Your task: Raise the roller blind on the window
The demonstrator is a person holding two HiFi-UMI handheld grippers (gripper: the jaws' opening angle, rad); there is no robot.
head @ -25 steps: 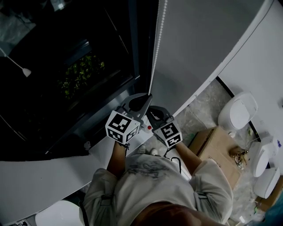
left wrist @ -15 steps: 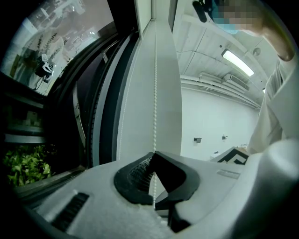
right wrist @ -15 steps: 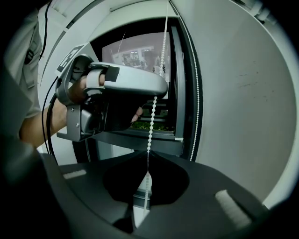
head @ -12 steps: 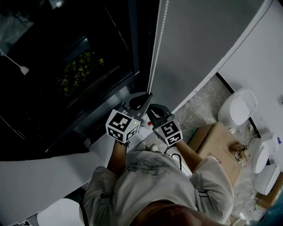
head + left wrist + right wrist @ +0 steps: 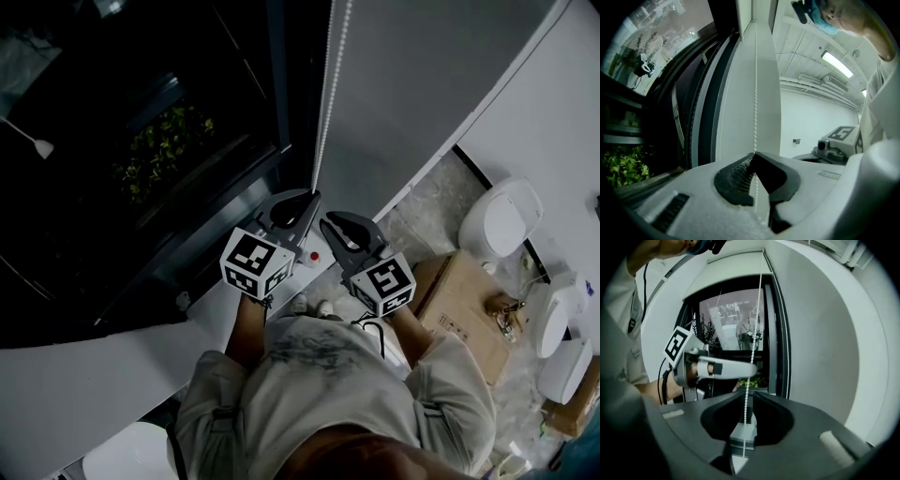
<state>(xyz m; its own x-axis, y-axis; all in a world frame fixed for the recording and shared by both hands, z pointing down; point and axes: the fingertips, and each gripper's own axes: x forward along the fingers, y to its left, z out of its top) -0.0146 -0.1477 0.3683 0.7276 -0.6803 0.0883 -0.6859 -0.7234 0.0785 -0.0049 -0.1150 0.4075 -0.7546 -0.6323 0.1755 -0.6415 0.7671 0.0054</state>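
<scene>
The left tool [image 5: 753, 155] stays clamped on the bead chain [image 5: 755, 93]; the right tool [image 5: 747, 393] has let go, jaws apart around it, and risen; likely re-gripping higher.

The bead chain [image 5: 331, 94] hangs just right of the window [image 5: 141, 94].

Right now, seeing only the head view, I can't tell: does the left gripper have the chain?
Observer: Yes. The left gripper has its jaws shut on the chain.
Operator: And the right gripper?
Observer: The right gripper is open. Its jaws stand slightly apart, and the chain passes between them unpinched.
Operator: Only one run of chain?
Observer: No, a free run hangs right of those jaws, along the window frame.
</scene>
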